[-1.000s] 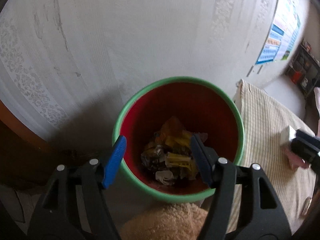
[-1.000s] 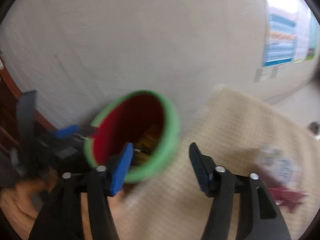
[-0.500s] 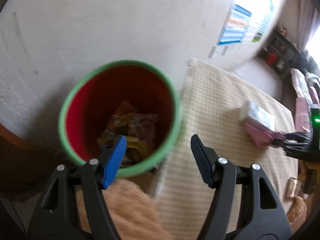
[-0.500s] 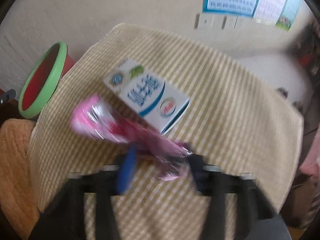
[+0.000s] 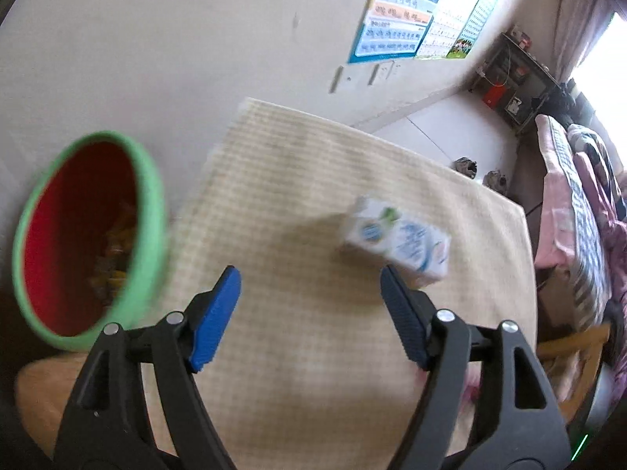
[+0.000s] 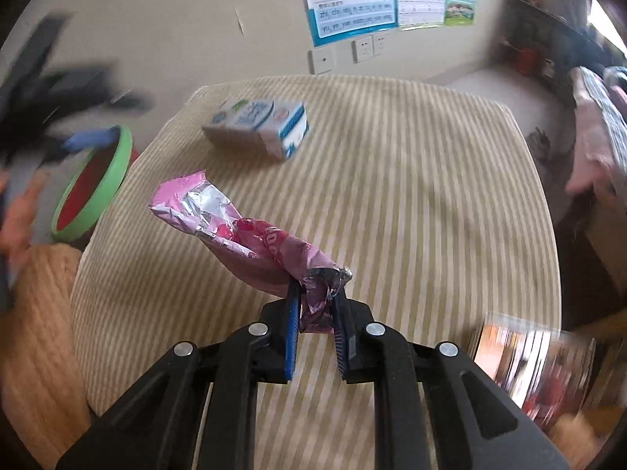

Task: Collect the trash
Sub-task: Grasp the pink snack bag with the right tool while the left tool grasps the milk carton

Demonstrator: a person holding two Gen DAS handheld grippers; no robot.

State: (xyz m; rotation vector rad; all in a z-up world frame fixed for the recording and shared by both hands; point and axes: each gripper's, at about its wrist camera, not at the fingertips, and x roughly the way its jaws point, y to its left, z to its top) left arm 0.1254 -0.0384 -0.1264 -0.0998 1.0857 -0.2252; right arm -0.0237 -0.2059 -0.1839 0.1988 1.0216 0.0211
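A crumpled pink foil wrapper [image 6: 239, 235] sticks up over the striped tablecloth [image 6: 411, 203]. My right gripper [image 6: 316, 305] is closing on its lower end, and the pads press the foil. A white and blue carton [image 6: 258, 125] lies on the far part of the table. In the left wrist view the same carton [image 5: 395, 241] lies just beyond the right fingertip. My left gripper [image 5: 309, 293] hangs above the cloth with its jaws opening and nothing between them. The red bin with a green rim [image 5: 86, 235] stands left of the table, with wrappers inside.
A shiny snack packet [image 6: 537, 372] lies at the near right table corner. An orange cushion [image 6: 39, 333] sits at the table's left. Posters and wall sockets [image 6: 368, 47] are on the wall behind. Bedding [image 5: 580, 203] and a shelf are at the right.
My left gripper swung right from over the bin to over the table and widened. My right gripper moved from the bin to the pink wrapper and shut on its end.
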